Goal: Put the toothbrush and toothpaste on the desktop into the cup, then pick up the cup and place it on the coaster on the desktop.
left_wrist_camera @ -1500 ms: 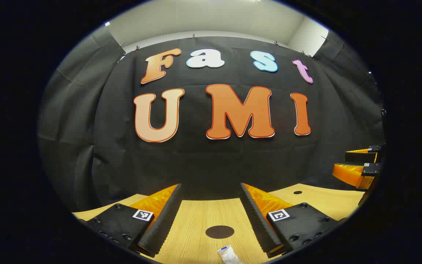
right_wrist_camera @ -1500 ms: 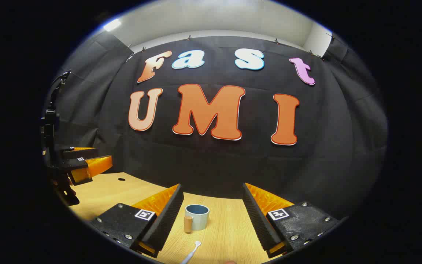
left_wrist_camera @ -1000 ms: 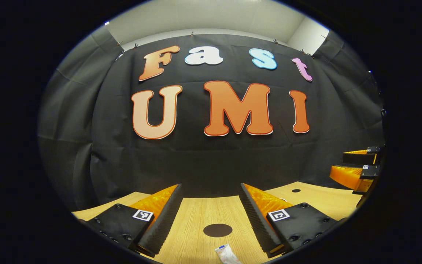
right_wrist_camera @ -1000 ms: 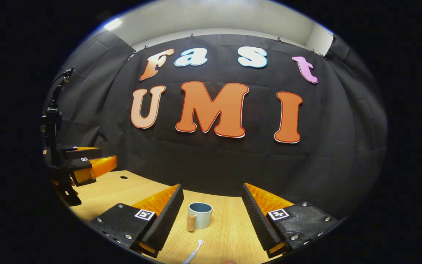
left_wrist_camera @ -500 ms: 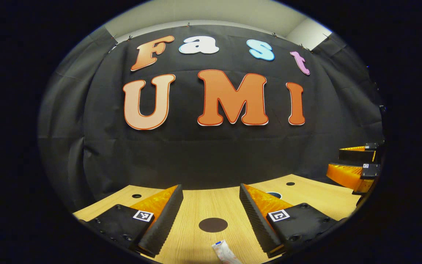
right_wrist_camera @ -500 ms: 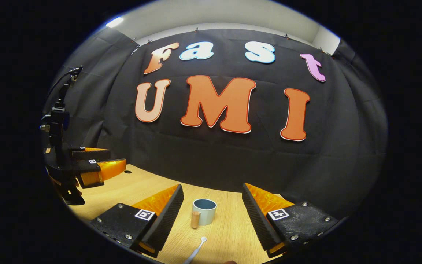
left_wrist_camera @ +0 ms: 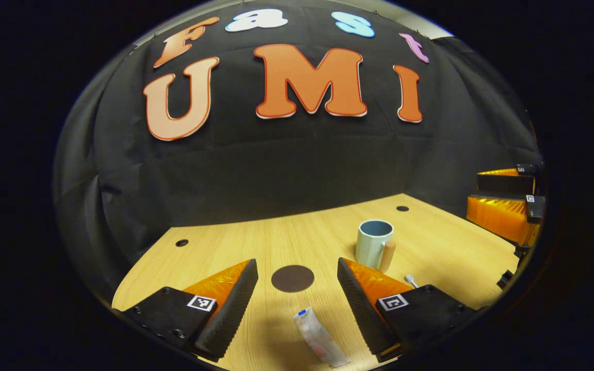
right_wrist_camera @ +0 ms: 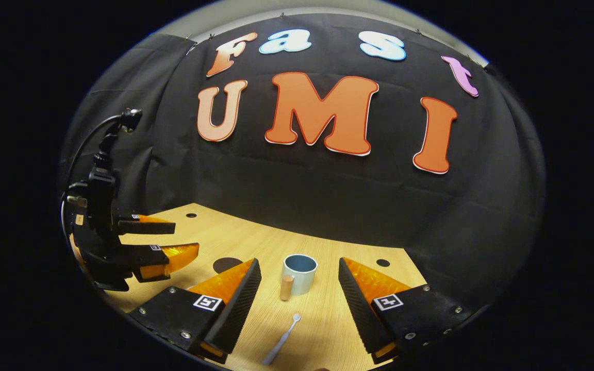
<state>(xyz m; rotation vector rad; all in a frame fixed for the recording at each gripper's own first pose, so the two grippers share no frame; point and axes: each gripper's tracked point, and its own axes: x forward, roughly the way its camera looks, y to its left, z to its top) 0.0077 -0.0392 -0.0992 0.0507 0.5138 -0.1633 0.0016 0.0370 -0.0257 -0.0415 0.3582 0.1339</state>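
Note:
In the left gripper view, a white toothpaste tube lies on the wooden desktop, low between the fingers of my open left gripper. A dark round coaster lies just beyond the tube. A pale blue cup with a wooden handle stands upright to the right, with the toothbrush head near it. In the right gripper view, the cup stands between the fingertips of my open right gripper, and the white toothbrush lies in front of it. Nothing is held.
The other gripper shows far off in each view: the right gripper at the right edge, the left gripper at the left with a cable above it. The coaster is partly hidden by a finger. Small holes dot the desktop; black cloth backs it.
Both views have tipped downward over the last second, so more desktop shows. The cup and toothbrush head have come into the left gripper view. Both grippers stayed open.

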